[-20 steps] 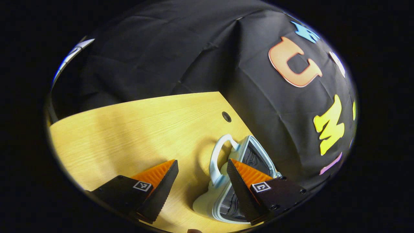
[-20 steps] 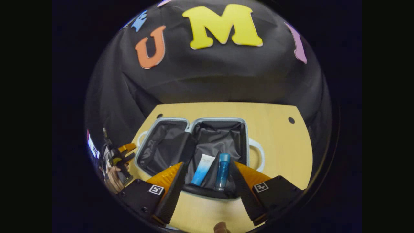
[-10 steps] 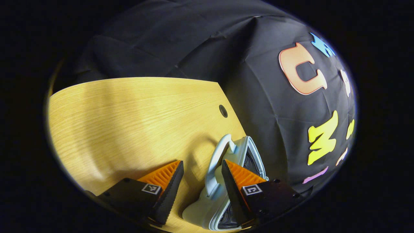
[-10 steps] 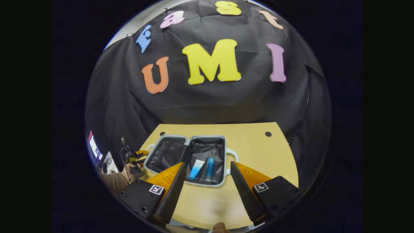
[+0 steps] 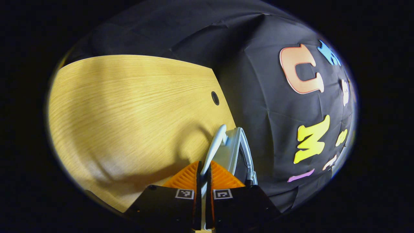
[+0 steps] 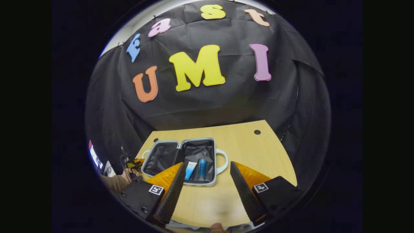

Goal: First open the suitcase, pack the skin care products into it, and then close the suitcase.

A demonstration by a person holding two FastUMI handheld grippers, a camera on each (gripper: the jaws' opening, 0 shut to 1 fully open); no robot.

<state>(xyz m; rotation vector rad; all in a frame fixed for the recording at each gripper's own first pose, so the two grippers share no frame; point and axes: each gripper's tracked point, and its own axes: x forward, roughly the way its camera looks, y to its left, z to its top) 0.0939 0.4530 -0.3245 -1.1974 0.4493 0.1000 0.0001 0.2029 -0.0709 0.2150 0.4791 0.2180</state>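
Left gripper view: the left claw [image 5: 203,171] is clamped on the suitcase handle [image 5: 216,142], lengthwise ahead; the right claw [image 6: 207,181] is held wide, well back.

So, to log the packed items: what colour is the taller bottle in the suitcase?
Blue; the bottle shows best in the right gripper view.

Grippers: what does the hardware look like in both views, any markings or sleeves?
Both the left gripper and the right gripper have two wedge-shaped, ribbed fingers on black blocks, each block bearing a small square black-and-white tag. In the right gripper view, a brownish sleeve shows beside dark cabling.
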